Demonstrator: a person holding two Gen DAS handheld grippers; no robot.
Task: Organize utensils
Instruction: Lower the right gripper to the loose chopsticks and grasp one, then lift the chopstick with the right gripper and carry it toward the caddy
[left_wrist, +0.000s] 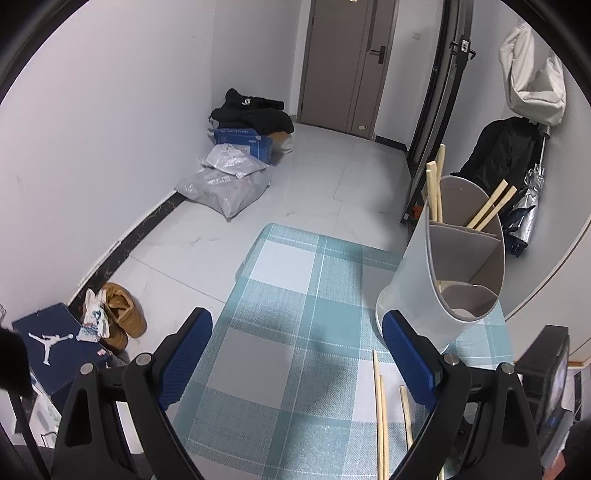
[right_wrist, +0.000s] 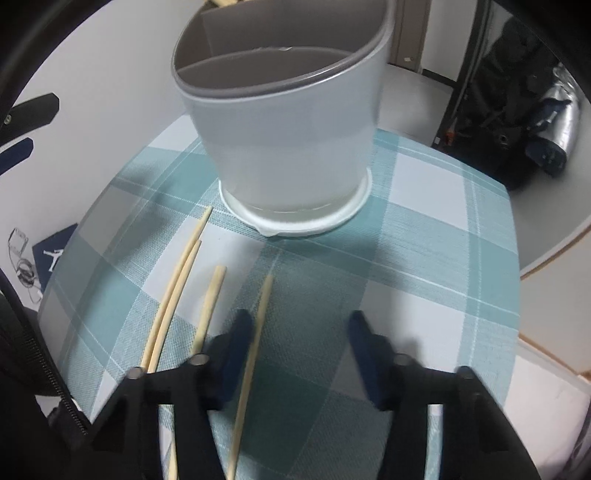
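The white plastic utensil holder (right_wrist: 291, 147) is standing upright on the counter (right_wrist: 443, 229), which is wearing a woven cloth checked in teal, grey and white. The holder is oval, with a slanted rim, grey inner dividers and a round white base.

Only the left wrist view is showing the holder's back compartments, where several squared wooden chopsticks (left_wrist: 487, 208) are leaning against the walls. It is also taking in the room beyond the holder: pale floor tiles, a brown door, grey plastic bags (left_wrist: 225, 184) and tan shoes (left_wrist: 122, 314) by the wall. The left gripper (left_wrist: 297, 363) is hovering over bare cloth to the left of the holder, its ribbed blue fingers (left_wrist: 184, 358) spread wide with nothing between them.

Only the right wrist view is showing the loose chopsticks (right_wrist: 177, 295) clearly: four thin, pale, tapering sticks lying on the cloth in front of the holder's base. The right gripper (right_wrist: 299, 354) is poised low over them, blurred, its fingers (right_wrist: 236, 354) partly apart. The rightmost chopstick (right_wrist: 255, 332) is lying between them, just beside the left finger; the pads are not pressing on it.
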